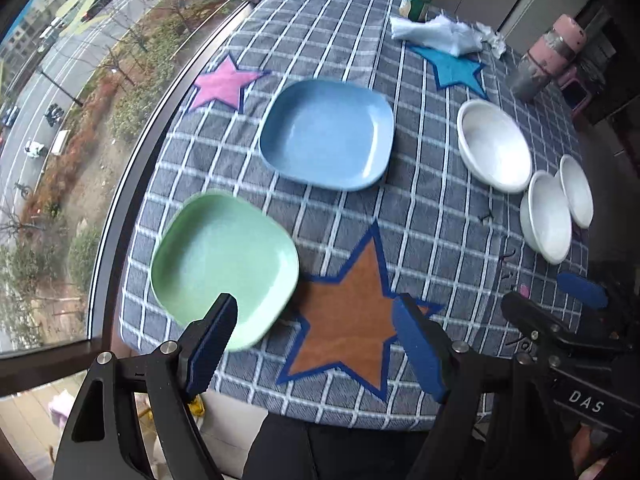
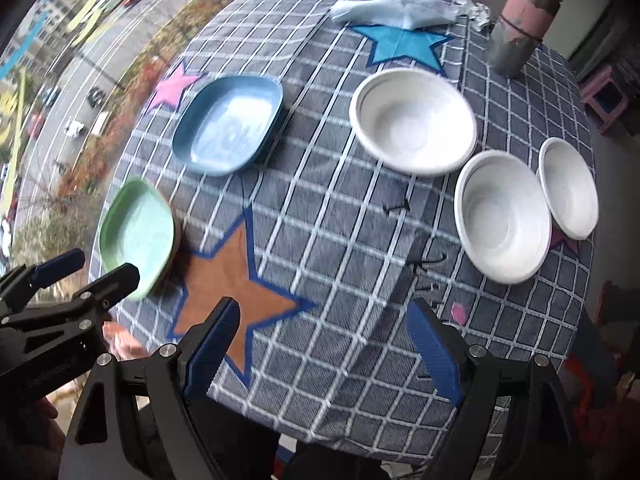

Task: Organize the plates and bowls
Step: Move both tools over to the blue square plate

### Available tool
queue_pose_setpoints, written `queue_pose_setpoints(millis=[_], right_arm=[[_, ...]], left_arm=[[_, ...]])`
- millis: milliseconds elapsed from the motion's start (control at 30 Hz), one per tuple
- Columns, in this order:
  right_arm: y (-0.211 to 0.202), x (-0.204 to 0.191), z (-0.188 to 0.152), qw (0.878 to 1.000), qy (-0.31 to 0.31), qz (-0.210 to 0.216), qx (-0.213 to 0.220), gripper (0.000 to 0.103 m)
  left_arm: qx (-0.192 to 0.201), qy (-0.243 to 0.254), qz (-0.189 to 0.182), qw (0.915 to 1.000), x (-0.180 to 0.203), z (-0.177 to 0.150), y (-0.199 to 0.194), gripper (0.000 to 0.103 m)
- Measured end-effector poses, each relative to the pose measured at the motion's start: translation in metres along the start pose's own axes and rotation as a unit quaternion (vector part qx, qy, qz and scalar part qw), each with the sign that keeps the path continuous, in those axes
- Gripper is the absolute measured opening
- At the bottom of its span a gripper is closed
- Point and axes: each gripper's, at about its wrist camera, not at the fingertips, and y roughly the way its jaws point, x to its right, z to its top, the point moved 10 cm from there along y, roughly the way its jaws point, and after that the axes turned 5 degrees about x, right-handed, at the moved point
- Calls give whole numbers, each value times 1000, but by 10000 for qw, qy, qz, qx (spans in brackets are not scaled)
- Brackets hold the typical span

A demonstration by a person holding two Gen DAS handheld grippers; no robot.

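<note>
A smooth green plate (image 1: 224,264) with rounded corners is sitting near the table's front left edge, and a shiny blue plate (image 1: 326,134) is lying behind it. Three round white bowls (image 2: 414,120) are resting on the right, two of them touching. The checked cloth (image 1: 420,216) is showing felt stars. The left claw (image 1: 316,344) and right claw (image 2: 324,352) are both hanging wide, holding nothing.

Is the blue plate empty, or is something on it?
Empty. The blue plate sits flat on the checked tablecloth, its inside bare in both views; only glare shows on it.
</note>
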Motion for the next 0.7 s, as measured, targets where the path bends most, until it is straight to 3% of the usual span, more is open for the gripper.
queue_pose_setpoints(millis=[100,267,700], right_arm=[[4,-8,13,10000,71,-6,-28,87],[27,-27,25,9987,35,-193,-465,87],[60,-53,56,9967,472,-143,-645,87]], left_arm=[[164,180,35,9997,-11,25,1,83],[239,292,-96,9992,-28,53,12,83],[-112,515,-337,9980,-53,80,64,83]])
